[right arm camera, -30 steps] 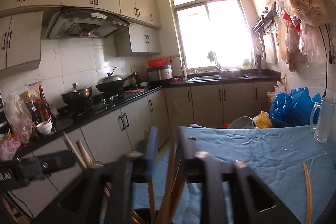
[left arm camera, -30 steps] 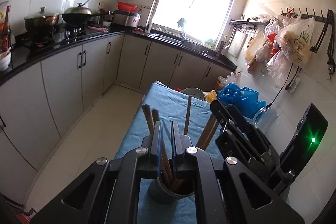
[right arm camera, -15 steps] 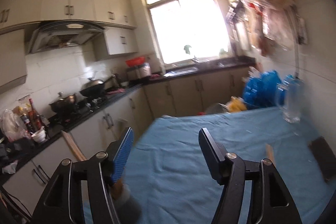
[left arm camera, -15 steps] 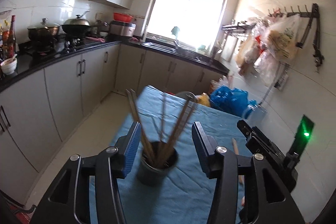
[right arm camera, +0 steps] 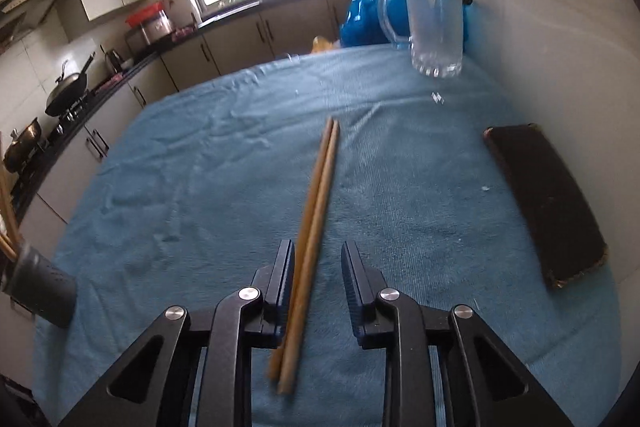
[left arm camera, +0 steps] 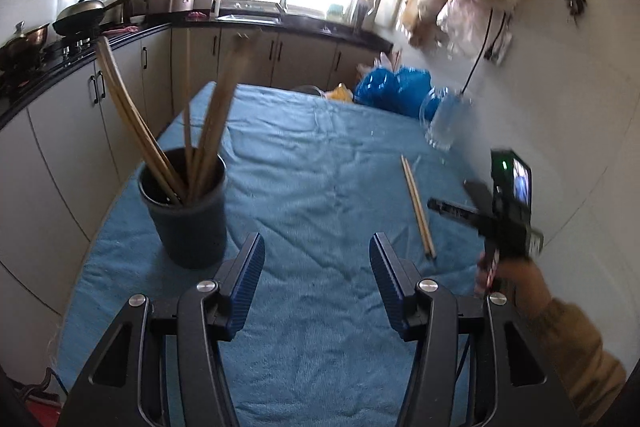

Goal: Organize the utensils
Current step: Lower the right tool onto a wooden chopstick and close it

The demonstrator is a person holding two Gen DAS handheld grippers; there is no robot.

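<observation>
As its jaws close, right gripper (right arm camera: pixel 316 277) seemingly straddles chopsticks (right arm camera: pixel 316 203).

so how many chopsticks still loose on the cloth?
2. Both chopsticks lie side by side on the blue cloth, near ends between the right gripper jaws. The rest stand in the dark cup.

I see a nubby blue terry cloth (right arm camera: pixel 224 187) over the table, matt wooden chopsticks (right arm camera: pixel 316 187) on it, a clear glossy glass mug (right arm camera: pixel 436 27) at upper right, and a matt dark holder (left arm camera: pixel 188 215) (plastic, apparently).
</observation>
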